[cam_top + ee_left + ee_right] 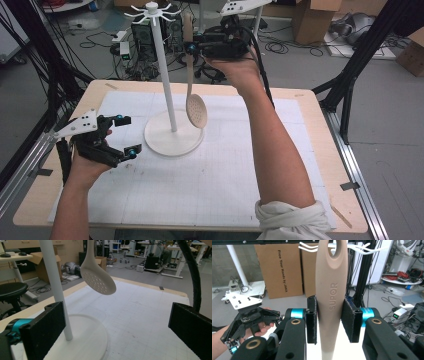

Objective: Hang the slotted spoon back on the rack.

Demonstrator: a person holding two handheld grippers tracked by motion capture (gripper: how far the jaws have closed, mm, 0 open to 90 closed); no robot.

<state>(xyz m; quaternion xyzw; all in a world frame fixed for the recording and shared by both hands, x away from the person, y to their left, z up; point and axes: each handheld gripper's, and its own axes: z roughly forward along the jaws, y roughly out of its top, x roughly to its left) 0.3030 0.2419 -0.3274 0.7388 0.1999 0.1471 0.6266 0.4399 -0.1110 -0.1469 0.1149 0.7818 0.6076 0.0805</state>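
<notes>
A beige slotted spoon (196,109) hangs upright beside the white hook stand (161,75), its perforated bowl low over the stand's round base (165,142). My right gripper (192,48) is shut on the spoon's handle (332,297), high up near the stand's hooks (151,11); the handle's hanging hole (337,248) sits just below the white prongs. My left gripper (127,135) stands open at the table's left, next to the base, with nothing between its jaws. In the left gripper view the spoon's bowl (98,280) floats above the mat beside the pole (55,287).
A white gridded mat (215,170) covers the wooden table (320,130). Black frame legs stand at both sides of the table. Cardboard boxes (279,270), cables and computers lie on the floor beyond the far edge.
</notes>
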